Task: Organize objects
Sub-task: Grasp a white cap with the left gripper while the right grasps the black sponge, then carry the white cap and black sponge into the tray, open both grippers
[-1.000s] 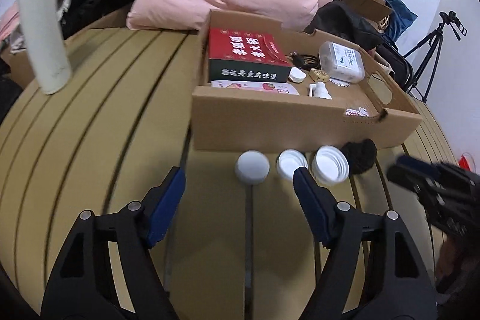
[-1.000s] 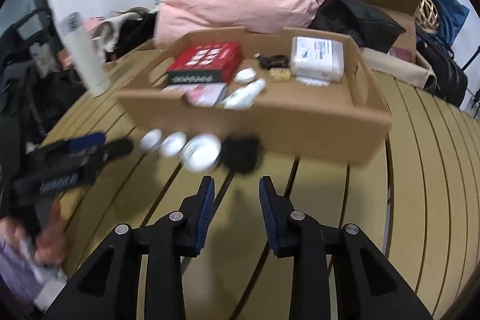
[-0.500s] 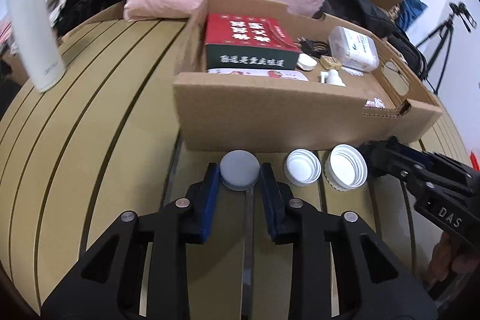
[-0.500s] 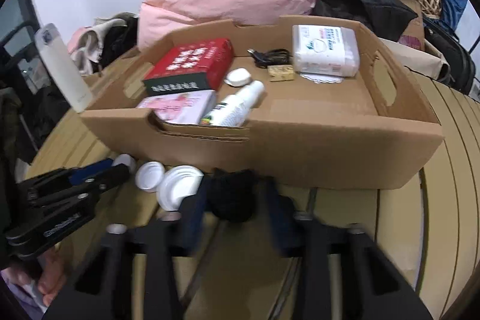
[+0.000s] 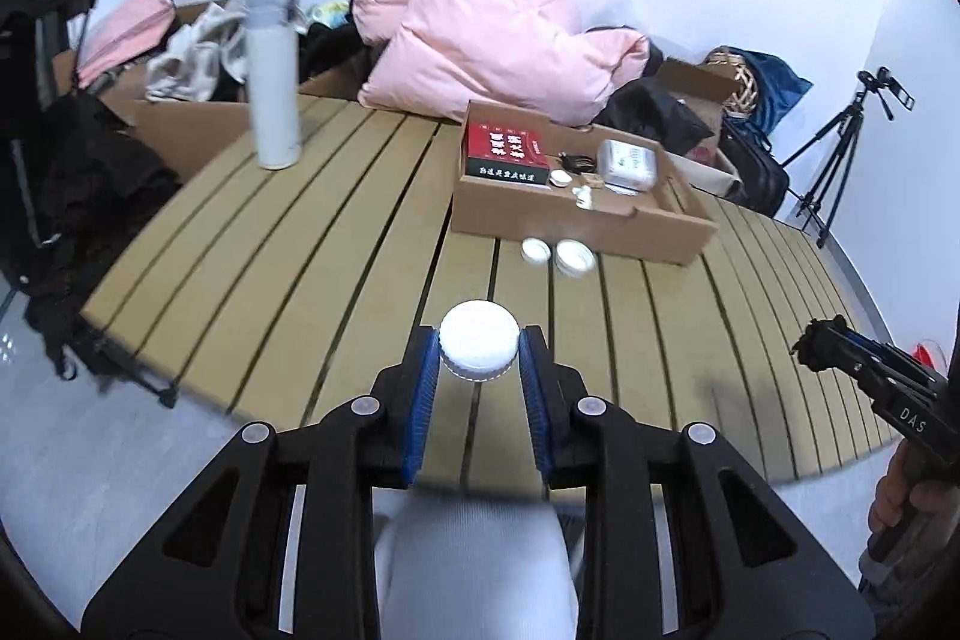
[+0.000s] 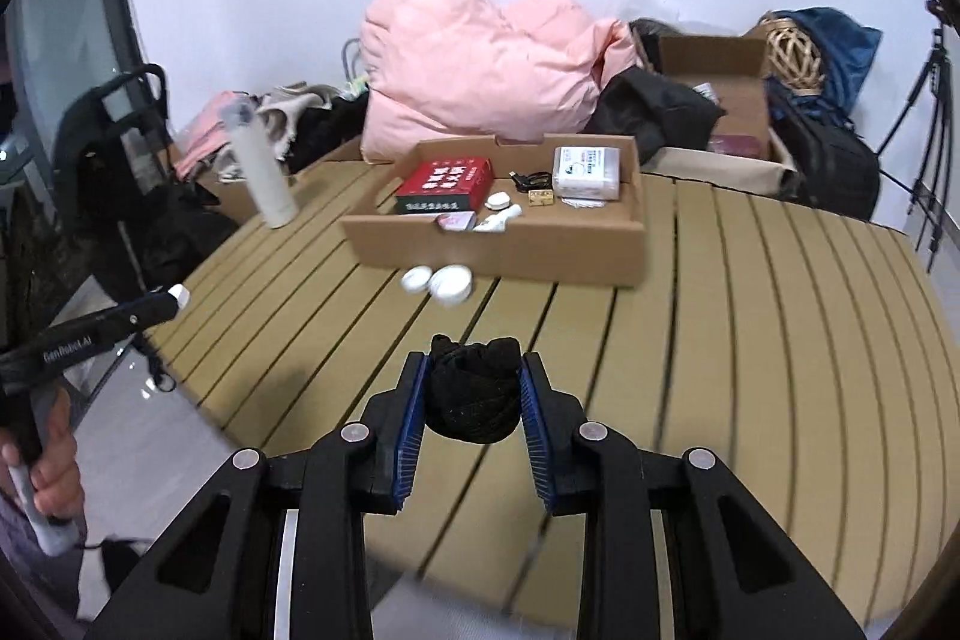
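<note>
Now lifted clear of the slatted wooden table (image 5: pixel 336 244), the left gripper (image 5: pixel 479 365) clamps a white screw cap (image 5: pixel 479 347) between its blue pads at the centre of the left wrist view. A second ago those jaws stood wide over three caps lined up against the cardboard tray (image 5: pixel 576 226); they closed on the leftmost one, and both gripper and cap now sit well back from the tray, which has shrunk toward the upper middle of the frame. Two white caps (image 5: pixel 558 253) remain on the table just in front of the tray's near wall. At the right edge, the right gripper (image 5: pixel 807 343) juts in, its fingertips dark and hard to read from here.

From the right wrist view, the right gripper (image 6: pixel 474 403) holds a black bundle of knit or yarn-like material (image 6: pixel 471 394) squeezed between its pads at lower centre — the same dark lump that lay beside the caps a second ago. The tray (image 6: pixel 510 250), upper centre, carries a red box (image 6: pixel 447 184), a white packet (image 6: pixel 587 171) and small items. The left gripper shows at the left edge with the white cap at its tip.

Both pickups look complete, leaving the row before the tray shorter by two. Judging by the task, the held pieces likely go into the tray next — the two caps on the table still await sorting.
</note>
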`<control>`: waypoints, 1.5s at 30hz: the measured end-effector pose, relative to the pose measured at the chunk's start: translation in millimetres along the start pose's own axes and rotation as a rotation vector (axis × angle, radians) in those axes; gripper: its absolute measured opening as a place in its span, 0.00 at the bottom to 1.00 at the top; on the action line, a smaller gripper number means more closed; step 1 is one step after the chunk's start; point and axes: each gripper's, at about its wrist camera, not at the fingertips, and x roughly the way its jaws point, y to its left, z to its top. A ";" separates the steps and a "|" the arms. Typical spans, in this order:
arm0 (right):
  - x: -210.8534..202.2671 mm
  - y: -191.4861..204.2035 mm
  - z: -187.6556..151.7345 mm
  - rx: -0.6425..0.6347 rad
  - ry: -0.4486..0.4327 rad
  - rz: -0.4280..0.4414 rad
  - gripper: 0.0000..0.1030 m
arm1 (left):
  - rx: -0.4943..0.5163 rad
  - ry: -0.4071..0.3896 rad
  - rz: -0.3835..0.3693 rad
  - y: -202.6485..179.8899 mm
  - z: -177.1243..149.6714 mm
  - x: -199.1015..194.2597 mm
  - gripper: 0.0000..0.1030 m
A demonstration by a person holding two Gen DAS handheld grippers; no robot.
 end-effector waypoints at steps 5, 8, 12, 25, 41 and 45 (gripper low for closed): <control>-64.0 15.3 -40.6 0.016 -0.025 0.002 0.32 | 0.024 -0.002 -0.038 -13.8 -24.3 -49.0 0.23; -81.4 20.0 -54.1 0.021 -0.030 0.001 0.32 | 0.048 -0.014 -0.054 -24.1 -24.0 -58.1 0.23; -82.7 22.4 -57.7 0.016 -0.020 -0.002 0.32 | 0.053 -0.030 -0.067 -30.9 -20.1 -57.2 0.23; -21.3 -15.4 -0.6 0.024 -0.001 0.025 0.31 | 0.092 0.034 -0.244 -54.3 68.3 44.5 0.23; 264.1 -123.3 164.8 0.001 0.220 -0.107 0.32 | 0.163 0.309 -0.127 -103.4 213.2 386.5 0.32; 281.0 -128.6 166.8 -0.012 0.208 -0.147 0.48 | 0.153 0.292 -0.130 -97.5 213.4 389.9 0.49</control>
